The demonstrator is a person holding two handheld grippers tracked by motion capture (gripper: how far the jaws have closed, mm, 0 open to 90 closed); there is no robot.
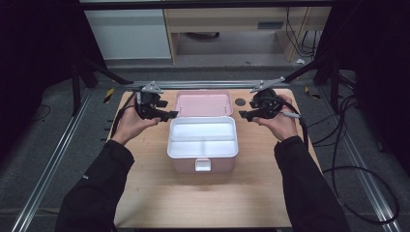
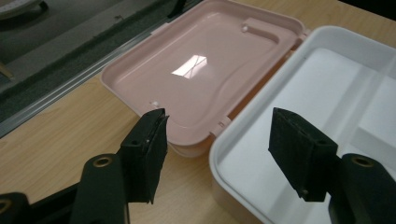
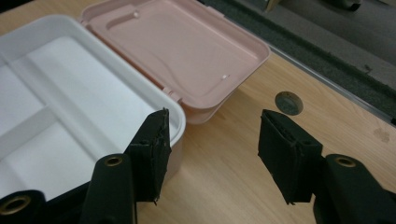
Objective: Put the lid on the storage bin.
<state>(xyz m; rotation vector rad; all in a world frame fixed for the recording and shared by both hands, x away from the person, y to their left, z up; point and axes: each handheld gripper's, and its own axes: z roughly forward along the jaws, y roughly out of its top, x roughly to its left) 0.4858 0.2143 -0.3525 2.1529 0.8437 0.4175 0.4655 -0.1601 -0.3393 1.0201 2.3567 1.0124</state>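
Observation:
A pink box [image 1: 183, 166] with a white divided tray [image 1: 202, 137] inside stands open in the middle of the wooden table. Its pink lid [image 1: 203, 104] lies flat behind it. My left gripper [image 1: 171, 115] hovers by the box's back left corner, open with nothing between its jaws. In the left gripper view the left gripper [image 2: 219, 116] looks over the lid [image 2: 196, 70] and the tray [image 2: 327, 79]. My right gripper [image 1: 244, 115] sits at the back right corner, also open and empty. The right gripper [image 3: 213, 115] faces the lid [image 3: 177, 46] and the tray's corner [image 3: 70, 79].
A round grey plug [image 1: 240, 102] sits in the tabletop right of the lid, also seen as the plug [image 3: 288, 102] in the right gripper view. A metal rail [image 1: 208, 84] runs along the table's far edge. Cables [image 1: 348, 145] lie on the floor to the right.

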